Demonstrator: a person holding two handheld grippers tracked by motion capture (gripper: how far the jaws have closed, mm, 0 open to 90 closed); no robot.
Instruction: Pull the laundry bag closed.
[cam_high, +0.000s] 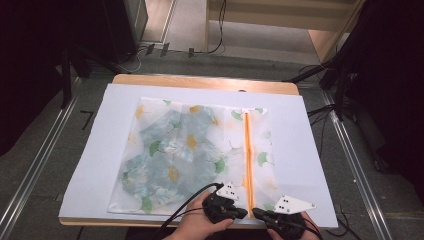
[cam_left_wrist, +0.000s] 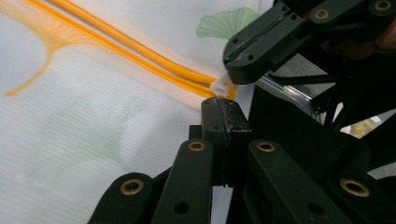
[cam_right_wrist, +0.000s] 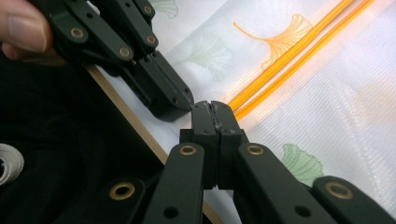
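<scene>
Mesh bag (cam_high: 192, 152) with ginkgo-leaf print, orange zipper (cam_high: 246, 150), no readable writing, left claw (cam_high: 243, 213) and right claw (cam_high: 255, 213) both closed at zipper's near end.

The table (cam_high: 200, 82) is being viewed from above, facing forward; the orange zipper (cam_high: 246, 150) end is being shared, close up, by both gripper views.

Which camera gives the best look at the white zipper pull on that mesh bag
The left gripper view: the white zipper pull sits sharp at the orange zipper's end, under the right gripper. The right gripper view's own jaws cover it; the high view is too distant.
</scene>
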